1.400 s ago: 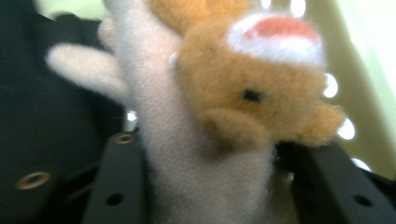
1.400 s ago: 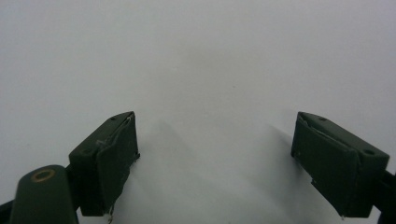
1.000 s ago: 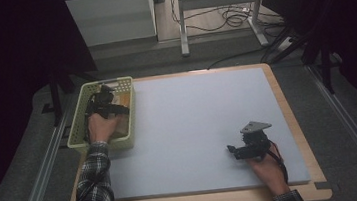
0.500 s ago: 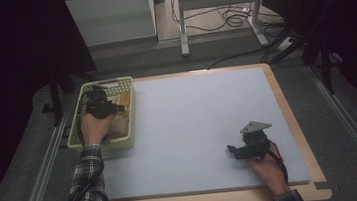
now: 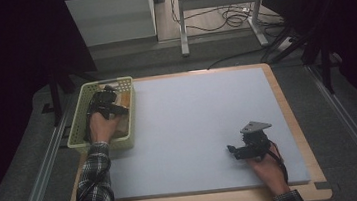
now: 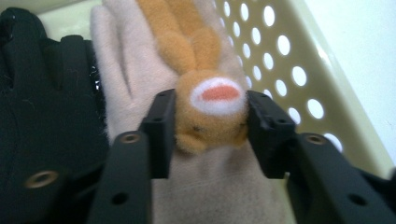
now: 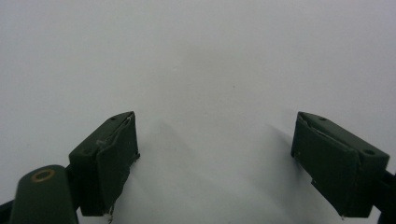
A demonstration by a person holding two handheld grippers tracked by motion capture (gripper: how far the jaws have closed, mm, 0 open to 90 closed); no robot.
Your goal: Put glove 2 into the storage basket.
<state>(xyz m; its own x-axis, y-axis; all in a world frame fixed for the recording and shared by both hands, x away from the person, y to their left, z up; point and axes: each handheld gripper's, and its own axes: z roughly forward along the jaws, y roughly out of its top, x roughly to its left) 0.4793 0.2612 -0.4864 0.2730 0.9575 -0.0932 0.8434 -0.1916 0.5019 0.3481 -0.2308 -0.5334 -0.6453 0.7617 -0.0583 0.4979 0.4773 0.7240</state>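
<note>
Your left gripper point(image 6: 211, 123) is reaching into the basket point(image 6: 299, 70), its jaws having just been closing and now pinching the orange plush toy point(image 6: 212, 105) lying on the beige glove point(image 6: 121, 79), while your right gripper point(image 7: 215, 158) is resting wide open over the bare mat point(image 7: 196, 56).
</note>
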